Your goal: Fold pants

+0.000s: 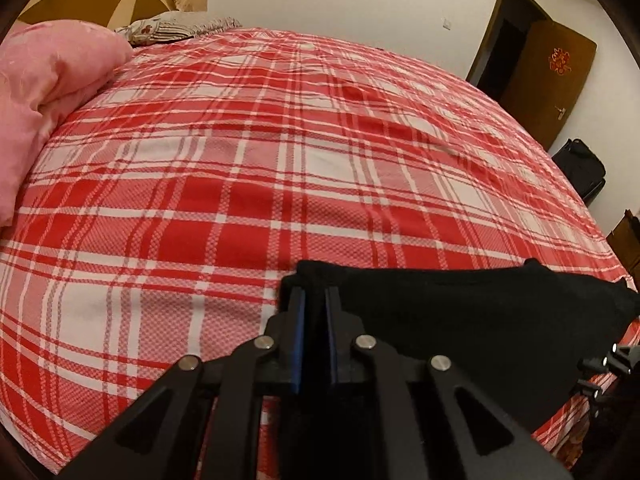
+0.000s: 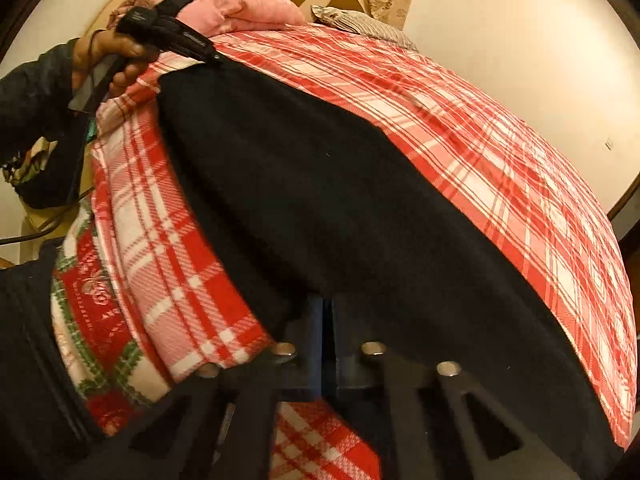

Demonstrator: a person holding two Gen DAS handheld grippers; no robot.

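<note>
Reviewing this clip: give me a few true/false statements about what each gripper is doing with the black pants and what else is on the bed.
1. The left gripper is closed on an edge of the black pants. True.
2. The right gripper hangs open, clear of the fabric. False: its fingers are nearly together with the pants' edge between them.
3. The pants lie on a red and white plaid bedsheet. True.
4. A blue quilt is bunched at the head of the bed. False: the bunched quilt is pink.
5. In the right wrist view, the person's left hand holds the other gripper at the far end of the pants. True.
</note>
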